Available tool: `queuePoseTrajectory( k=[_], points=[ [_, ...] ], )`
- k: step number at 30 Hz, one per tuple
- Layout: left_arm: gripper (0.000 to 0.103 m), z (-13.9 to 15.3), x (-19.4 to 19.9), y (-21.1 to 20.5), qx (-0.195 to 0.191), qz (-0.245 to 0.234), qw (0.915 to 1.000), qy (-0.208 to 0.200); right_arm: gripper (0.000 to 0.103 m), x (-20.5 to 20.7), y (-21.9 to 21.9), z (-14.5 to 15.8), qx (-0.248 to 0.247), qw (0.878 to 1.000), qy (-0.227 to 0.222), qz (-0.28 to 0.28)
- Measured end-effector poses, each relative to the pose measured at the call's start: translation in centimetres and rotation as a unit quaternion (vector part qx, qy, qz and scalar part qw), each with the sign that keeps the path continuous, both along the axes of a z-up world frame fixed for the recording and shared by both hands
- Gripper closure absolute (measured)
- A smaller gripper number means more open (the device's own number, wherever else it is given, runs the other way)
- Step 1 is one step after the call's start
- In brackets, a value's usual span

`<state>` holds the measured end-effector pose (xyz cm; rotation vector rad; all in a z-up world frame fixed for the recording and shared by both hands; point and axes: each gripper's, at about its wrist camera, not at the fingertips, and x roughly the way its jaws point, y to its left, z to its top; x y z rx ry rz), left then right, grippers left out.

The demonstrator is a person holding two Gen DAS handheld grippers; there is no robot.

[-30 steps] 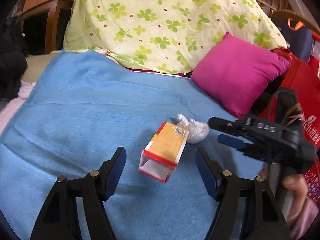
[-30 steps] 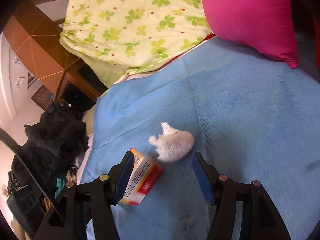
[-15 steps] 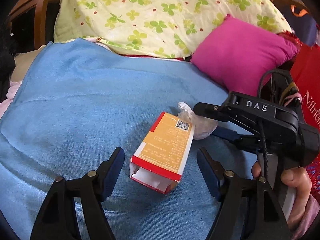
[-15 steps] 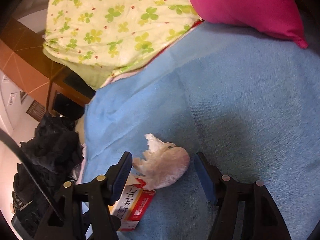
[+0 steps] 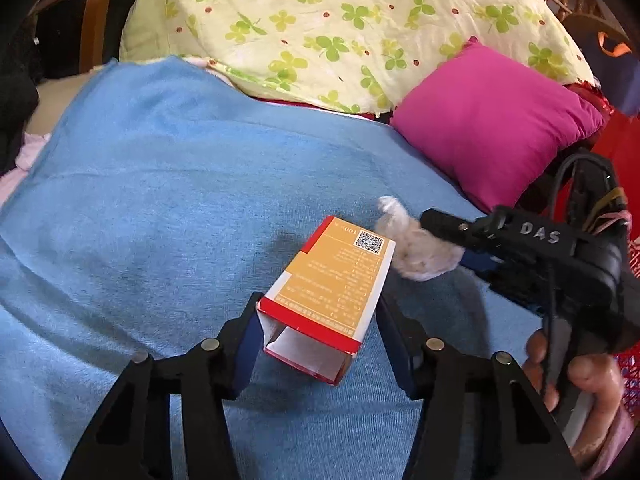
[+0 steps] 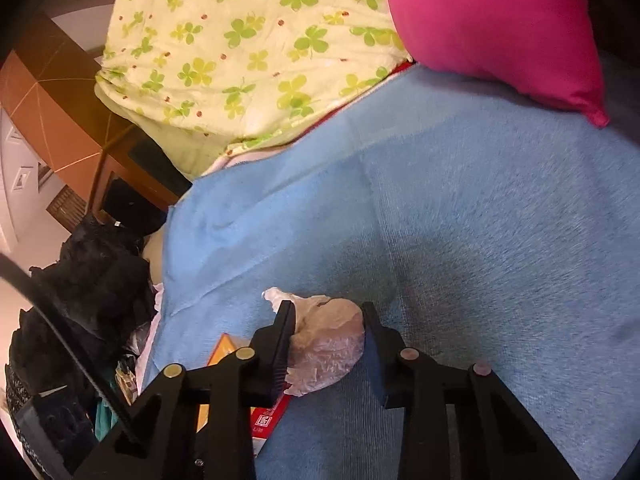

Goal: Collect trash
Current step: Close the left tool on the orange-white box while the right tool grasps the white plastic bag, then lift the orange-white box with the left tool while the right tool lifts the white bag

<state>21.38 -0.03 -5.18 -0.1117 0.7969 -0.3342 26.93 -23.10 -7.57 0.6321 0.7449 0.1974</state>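
- The orange-and-red carton (image 5: 334, 292), a light cardboard box with one end flap open, lies on its side on the blue blanket (image 5: 180, 200); the left claw (image 5: 320, 328) has just been closing on it, and its pads now sit against both side walls where a second ago they stood wide apart.
- Touching the carton's far end is the crumpled plastic wad (image 6: 326, 340), thin, wrinkled and translucent; the right claw (image 6: 326, 344) has likewise just been closing and now pinches it.
- Both pieces of trash look gripped, so lifting seems the next step.
- Beyond the carton lie a plump magenta pillow (image 5: 492, 120) and a clover-print quilt (image 5: 320, 20); the blanket is soft and fuzzy.
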Motion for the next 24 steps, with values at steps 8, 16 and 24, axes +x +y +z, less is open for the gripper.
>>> queuePoseTrajectory(
  k=[8,16,24],
  points=[
    [0.046,3.1,-3.7,0.8,0.030,0.036,0.9987,-0.018,0.068,-4.7,-0.5,3.1,-0.007,1.000,-0.021,0.001],
    [0.045,7.4,-11.3,1.8,0.050,0.077,0.9935,-0.069,0.068,-12.0,-0.3,6.1,-0.031,0.998,-0.047,0.019],
    [0.045,7.4,-17.8,1.8,0.050,0.091,0.9912,-0.082,0.068,-22.2,-1.8,7.8,-0.039,0.996,-0.080,0.031]
  ],
)
